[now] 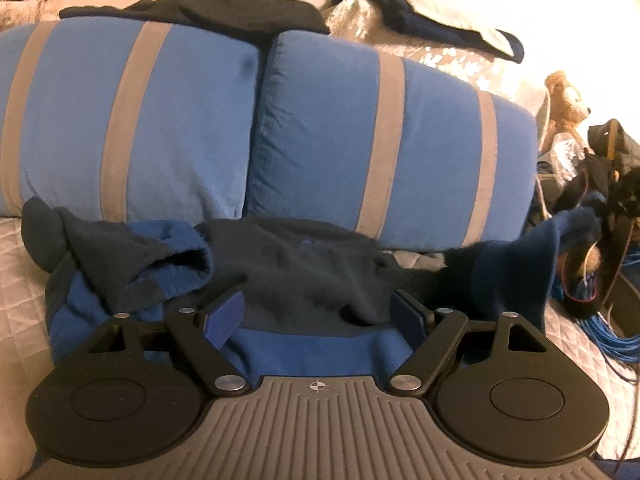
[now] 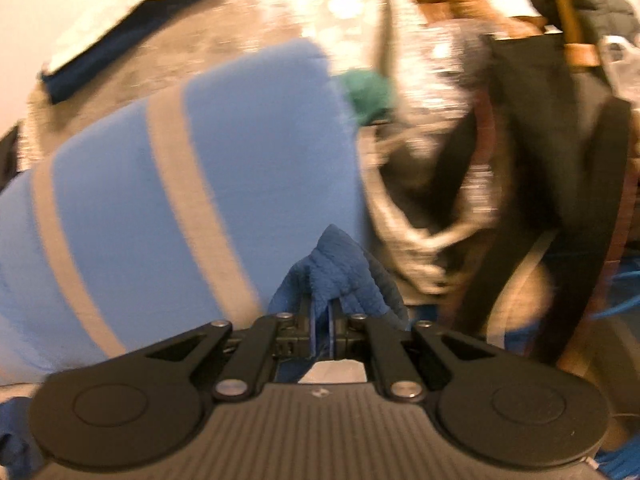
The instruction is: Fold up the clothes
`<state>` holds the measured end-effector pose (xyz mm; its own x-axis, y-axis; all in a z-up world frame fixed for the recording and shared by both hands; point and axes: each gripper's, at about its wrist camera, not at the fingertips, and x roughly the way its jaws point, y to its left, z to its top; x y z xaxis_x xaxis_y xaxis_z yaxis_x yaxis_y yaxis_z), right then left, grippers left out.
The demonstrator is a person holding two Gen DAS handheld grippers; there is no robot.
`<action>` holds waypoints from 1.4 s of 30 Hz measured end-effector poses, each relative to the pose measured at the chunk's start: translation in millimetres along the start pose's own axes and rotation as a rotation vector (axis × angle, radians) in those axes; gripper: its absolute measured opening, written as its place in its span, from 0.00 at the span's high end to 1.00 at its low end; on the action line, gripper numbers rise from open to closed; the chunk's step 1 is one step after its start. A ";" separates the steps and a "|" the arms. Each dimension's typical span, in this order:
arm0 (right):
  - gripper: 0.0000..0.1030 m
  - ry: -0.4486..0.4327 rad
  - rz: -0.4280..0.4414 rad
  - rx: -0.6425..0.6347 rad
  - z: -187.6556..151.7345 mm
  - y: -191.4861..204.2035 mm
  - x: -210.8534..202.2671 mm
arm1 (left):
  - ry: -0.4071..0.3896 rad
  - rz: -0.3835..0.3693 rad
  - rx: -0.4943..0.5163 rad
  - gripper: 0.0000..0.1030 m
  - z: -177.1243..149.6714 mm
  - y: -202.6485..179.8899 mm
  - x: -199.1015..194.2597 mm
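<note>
A navy and blue sweater (image 1: 288,272) lies crumpled on the quilted bed in front of two striped pillows. Its left sleeve (image 1: 160,264) is bunched up near the left side. Its right sleeve (image 1: 516,264) is lifted off the bed toward the right. My left gripper (image 1: 320,314) hovers just over the sweater's body, open, with nothing between its blue pads (image 1: 224,320). In the blurred right wrist view, my right gripper (image 2: 325,320) is shut on a fold of the blue sleeve cuff (image 2: 340,276), which sticks up past the fingertips.
Two blue pillows with grey stripes (image 1: 192,120) lean along the back. A dark garment (image 1: 200,12) and a navy one (image 1: 420,20) lie behind them. A teddy bear (image 1: 568,96), bags and blue cables (image 1: 600,328) crowd the right side.
</note>
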<state>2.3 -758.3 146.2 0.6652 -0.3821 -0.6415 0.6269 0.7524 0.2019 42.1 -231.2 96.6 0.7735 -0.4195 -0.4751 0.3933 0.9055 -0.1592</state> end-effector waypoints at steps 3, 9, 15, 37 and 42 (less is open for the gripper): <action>0.94 0.015 -0.082 0.032 2.9 -42.2 -11.5 | -0.022 -0.011 0.001 0.22 0.8 -1.1 -3.2; 0.94 0.033 -0.187 0.073 -14.9 -124.4 -49.8 | -0.021 -0.005 -0.043 0.22 2.4 4.1 -4.3; 0.95 0.061 -0.252 0.194 -54.4 -194.0 -93.8 | -0.011 -0.010 -0.068 0.22 2.3 7.0 -3.6; 0.93 0.135 -0.451 0.317 -157.1 -266.6 -110.7 | 0.068 0.011 -0.081 0.22 -4.3 13.3 4.3; 0.65 0.083 -0.451 0.344 -169.5 -265.7 -111.1 | 0.072 0.001 -0.075 0.22 -5.2 12.6 4.4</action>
<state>-307.0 -824.9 38.3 0.2757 -0.5712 -0.7731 0.9466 0.3011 0.1152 47.9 -221.3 88.0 0.7352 -0.4150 -0.5359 0.3516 0.9095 -0.2219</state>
